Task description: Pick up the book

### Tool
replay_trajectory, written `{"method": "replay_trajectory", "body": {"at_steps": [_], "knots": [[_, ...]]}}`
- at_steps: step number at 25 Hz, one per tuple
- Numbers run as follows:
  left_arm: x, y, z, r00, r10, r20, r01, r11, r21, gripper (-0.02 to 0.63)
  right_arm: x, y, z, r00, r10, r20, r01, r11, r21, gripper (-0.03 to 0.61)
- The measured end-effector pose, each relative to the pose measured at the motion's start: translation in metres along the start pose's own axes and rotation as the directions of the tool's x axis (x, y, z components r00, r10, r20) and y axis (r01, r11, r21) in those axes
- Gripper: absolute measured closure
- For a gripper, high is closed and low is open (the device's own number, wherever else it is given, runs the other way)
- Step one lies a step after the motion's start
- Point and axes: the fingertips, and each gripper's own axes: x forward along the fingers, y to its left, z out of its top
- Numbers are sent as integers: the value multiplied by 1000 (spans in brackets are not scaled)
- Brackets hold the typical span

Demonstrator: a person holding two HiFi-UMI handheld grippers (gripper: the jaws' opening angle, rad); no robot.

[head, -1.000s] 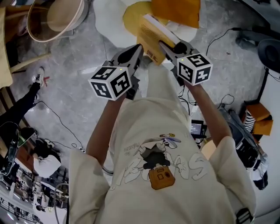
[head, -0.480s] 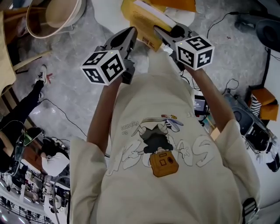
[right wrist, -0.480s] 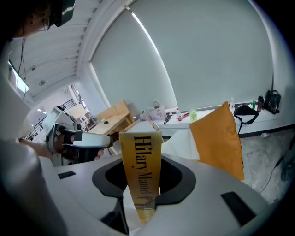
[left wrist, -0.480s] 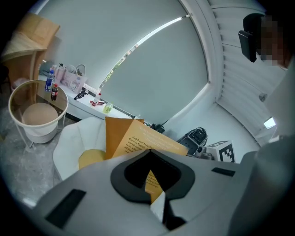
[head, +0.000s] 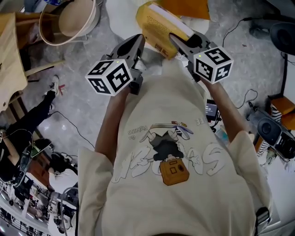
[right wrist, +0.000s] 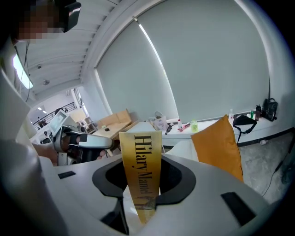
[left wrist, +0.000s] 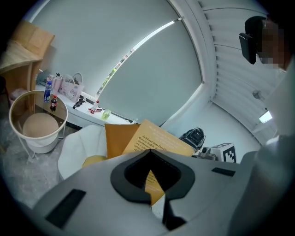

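Observation:
The book (head: 159, 25) is a thick yellow volume held up in the air in front of my chest, above a white armchair. My right gripper (head: 177, 39) is shut on its spine end, and the lettered yellow spine (right wrist: 140, 170) stands upright between the pads. My left gripper (head: 139, 40) meets the book's lower left edge. In the left gripper view a corner of the yellow cover (left wrist: 161, 140) runs down into the nearly closed tips of the left gripper (left wrist: 156, 203). Both marker cubes face the head camera.
A white armchair (head: 117, 16) with an orange cushion (head: 184, 8) lies below the book. A round basket (head: 69, 20) stands at the upper left beside wooden furniture. Cables cross the grey floor, gear sits at the right (head: 272, 133), and a person sits at the lower left (head: 27, 133).
Both grippers and the book have risen together toward the head camera and drifted slightly right. The hold on the book looks the same throughout.

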Motion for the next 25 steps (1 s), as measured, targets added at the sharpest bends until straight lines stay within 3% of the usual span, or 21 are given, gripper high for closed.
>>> {"method": "replay_trajectory", "body": {"at_steps": [10, 14, 21, 25], "knots": [[-22, -21, 13, 998, -56, -10, 56, 997, 60, 607, -24, 25, 21, 991, -68, 112, 64, 997, 42, 423], [-31, -34, 11, 997, -70, -37, 74, 988, 139, 607, -38, 37, 29, 982, -87, 164, 77, 995, 66, 423], [-44, -37, 10, 999, -22, -24, 28, 959, 282, 607, -39, 56, 33, 973, -95, 208, 80, 994, 80, 423], [-37, -36, 9, 1000, -6, -12, 9, 960, 280, 607, -43, 59, 34, 972, -78, 220, 60, 994, 88, 423]]}}
